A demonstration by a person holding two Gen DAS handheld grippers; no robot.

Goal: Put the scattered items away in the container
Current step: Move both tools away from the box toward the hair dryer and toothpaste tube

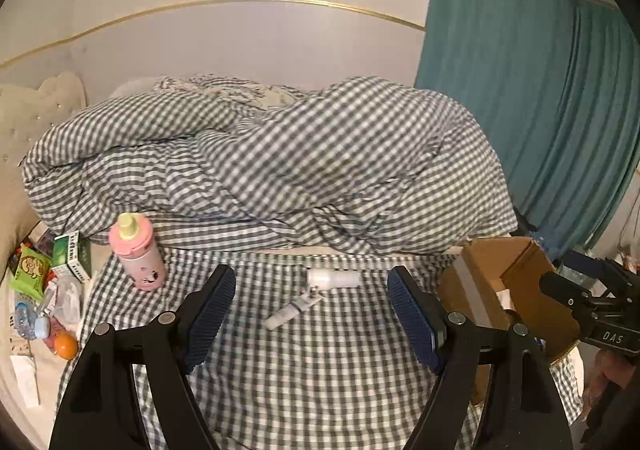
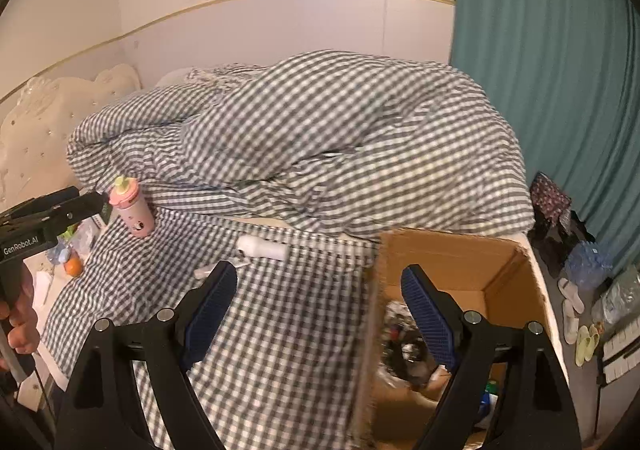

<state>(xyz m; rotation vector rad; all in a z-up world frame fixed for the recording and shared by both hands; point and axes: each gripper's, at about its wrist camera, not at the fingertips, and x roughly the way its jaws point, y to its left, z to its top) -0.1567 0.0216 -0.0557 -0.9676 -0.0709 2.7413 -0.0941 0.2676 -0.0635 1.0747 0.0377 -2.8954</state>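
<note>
Both grippers empty, fingers spread wide, above the checked bed.

The left gripper frames a white bottle lying on its side, long axis across the view, cap leftward, just beyond a small tube angled diagonally. The right gripper straddles the near wall of the cardboard box. A pink bottle stands upright farther left.

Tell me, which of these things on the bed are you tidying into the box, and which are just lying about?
Job:
cardboard box
pink bottle
white bottle
small tube
green packets
orange

Lying about:
checked duvet
teal curtain
slippers
</note>
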